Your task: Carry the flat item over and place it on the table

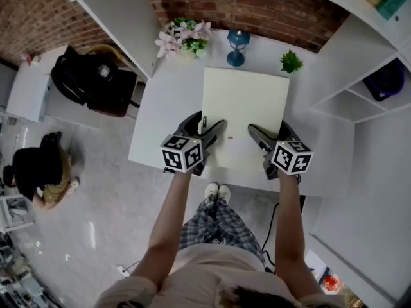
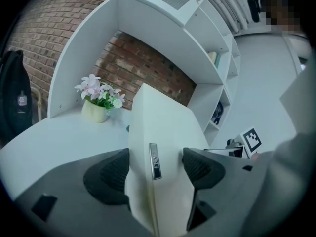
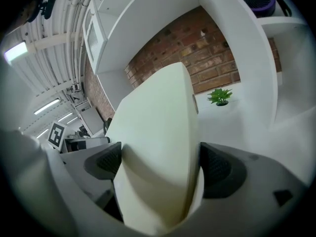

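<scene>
The flat item is a cream rectangular panel (image 1: pixel 244 104), lying over the white table (image 1: pixel 170 92) in the head view. My left gripper (image 1: pixel 210 133) is shut on its near left edge and my right gripper (image 1: pixel 262 136) is shut on its near right edge. In the left gripper view the panel (image 2: pixel 160 127) stands edge-on between the dark pads, with a small grey label on its edge, and my left gripper (image 2: pixel 155 169) clamps it. The right gripper view shows the panel (image 3: pixel 158 127) filling the gap of my right gripper (image 3: pixel 158 169). Whether the panel rests on the table cannot be told.
At the table's far edge stand a pot of pink flowers (image 1: pixel 185 40), a blue lantern (image 1: pixel 237 45) and a small green plant (image 1: pixel 291 61). White shelves (image 1: pixel 359 76) flank the table on the right. A black bag (image 1: pixel 96 79) and a seated person (image 1: pixel 38 169) are at the left.
</scene>
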The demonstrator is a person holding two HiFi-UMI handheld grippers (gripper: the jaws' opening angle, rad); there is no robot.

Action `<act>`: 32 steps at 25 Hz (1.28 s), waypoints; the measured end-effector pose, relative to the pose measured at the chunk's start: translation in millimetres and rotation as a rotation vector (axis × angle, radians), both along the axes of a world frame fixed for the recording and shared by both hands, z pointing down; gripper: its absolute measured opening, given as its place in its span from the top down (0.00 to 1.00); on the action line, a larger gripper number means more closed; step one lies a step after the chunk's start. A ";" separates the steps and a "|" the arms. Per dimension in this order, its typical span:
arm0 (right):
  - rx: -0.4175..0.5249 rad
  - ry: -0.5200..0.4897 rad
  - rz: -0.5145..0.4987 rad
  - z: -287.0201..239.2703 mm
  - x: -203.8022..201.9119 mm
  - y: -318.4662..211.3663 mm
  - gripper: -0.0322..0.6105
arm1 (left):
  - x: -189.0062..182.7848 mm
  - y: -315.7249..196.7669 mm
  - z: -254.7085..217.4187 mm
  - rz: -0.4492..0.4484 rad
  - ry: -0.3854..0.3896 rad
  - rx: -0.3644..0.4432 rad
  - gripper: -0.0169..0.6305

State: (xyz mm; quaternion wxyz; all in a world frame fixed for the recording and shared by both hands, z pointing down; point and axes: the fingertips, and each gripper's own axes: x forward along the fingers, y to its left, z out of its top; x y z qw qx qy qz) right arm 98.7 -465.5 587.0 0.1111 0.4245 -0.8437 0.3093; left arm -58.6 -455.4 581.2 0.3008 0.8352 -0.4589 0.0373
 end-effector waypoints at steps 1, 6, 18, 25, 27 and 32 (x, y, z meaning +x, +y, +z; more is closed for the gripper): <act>-0.010 0.000 -0.001 3.6 -0.8 -3.1 0.18 | -0.8 -2.5 4.0 -0.007 0.006 -0.012 0.46; -0.071 0.013 -0.004 20.7 -3.0 -18.5 0.18 | -2.7 -16.2 20.9 -0.036 0.026 -0.078 0.46; -0.330 0.060 0.033 71.2 1.4 -36.9 0.17 | 2.2 -37.9 73.7 -0.017 0.002 -0.330 0.46; -0.414 0.106 0.040 89.8 1.0 -35.7 0.17 | 1.6 -36.0 95.3 -0.003 -0.038 -0.446 0.46; -0.418 0.104 0.038 89.2 0.7 -36.3 0.17 | 1.6 -37.1 94.3 0.003 -0.038 -0.451 0.46; -0.416 0.097 0.043 88.5 1.0 -35.7 0.17 | 1.0 -37.0 93.2 -0.001 -0.030 -0.442 0.46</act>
